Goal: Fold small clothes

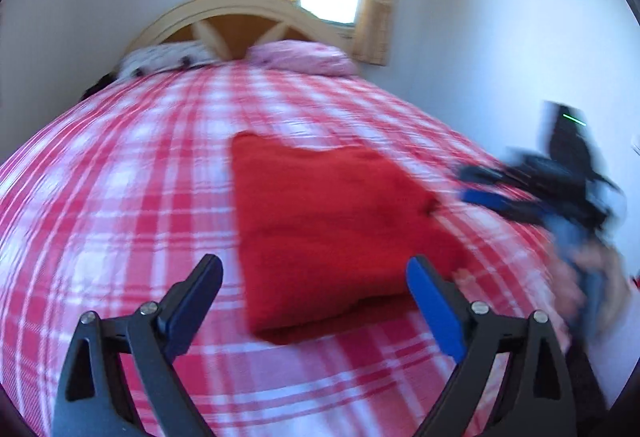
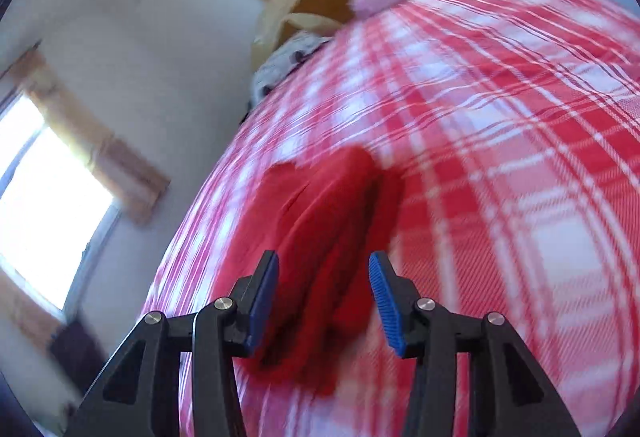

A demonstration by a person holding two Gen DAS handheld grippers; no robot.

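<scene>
While both claws (image 1: 314, 271) (image 2: 324, 269) gape empty over the folded red garment (image 1: 328, 221), only the left view shows a hand (image 1: 596, 277).

A folded garment (image 1: 336, 229) lies on the bed (image 1: 120, 197), pillows (image 1: 304, 57) behind it by the headboard (image 1: 240, 7)
</scene>
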